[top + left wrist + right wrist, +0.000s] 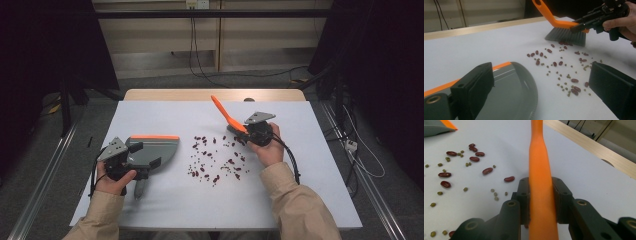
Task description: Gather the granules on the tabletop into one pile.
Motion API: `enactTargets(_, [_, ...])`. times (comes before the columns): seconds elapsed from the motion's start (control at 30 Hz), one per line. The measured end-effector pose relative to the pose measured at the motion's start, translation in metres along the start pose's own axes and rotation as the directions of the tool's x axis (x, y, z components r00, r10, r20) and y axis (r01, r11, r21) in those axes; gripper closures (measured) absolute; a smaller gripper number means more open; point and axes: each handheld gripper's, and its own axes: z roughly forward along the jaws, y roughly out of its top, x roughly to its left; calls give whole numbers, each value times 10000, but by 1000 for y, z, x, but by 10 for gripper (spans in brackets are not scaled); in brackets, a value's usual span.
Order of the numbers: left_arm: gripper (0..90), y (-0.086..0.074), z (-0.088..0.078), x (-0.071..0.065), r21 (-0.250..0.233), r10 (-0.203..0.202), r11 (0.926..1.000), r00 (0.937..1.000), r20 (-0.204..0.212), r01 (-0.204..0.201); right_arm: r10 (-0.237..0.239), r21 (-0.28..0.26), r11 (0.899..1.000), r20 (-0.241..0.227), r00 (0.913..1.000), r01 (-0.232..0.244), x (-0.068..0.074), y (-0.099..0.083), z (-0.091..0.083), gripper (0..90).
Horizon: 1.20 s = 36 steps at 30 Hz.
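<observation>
Right gripper (246,131): jaws clamped on orange brush (541,182) handle, bristles on table (165,200) at far edge of scattered beans (216,159). Left gripper (142,161): jaws spread wide over grey dustpan (156,149), which lies flat left of beans, well apart from brush.

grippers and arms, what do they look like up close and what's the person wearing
Both the left gripper and right gripper are black, blocky two-jaw tools with bolt holes in the links, each topped by a grey three-cornered plate. A black cable trails back from each. The person wears beige long sleeves on both forearms.
</observation>
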Motion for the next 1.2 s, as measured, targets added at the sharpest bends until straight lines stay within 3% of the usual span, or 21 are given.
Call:
enactTargets(0.6, [62,0,1,-1,11,35,10000,10000,-4,-35,-525,-146,9986,-546,9971,518,22,0,-6,713])
enactTargets(1.2, [62,0,1,-2,45,142,9999,9999,1,-142,-974,-325,9950,-1135,9888,943,42,-3,-16,713])
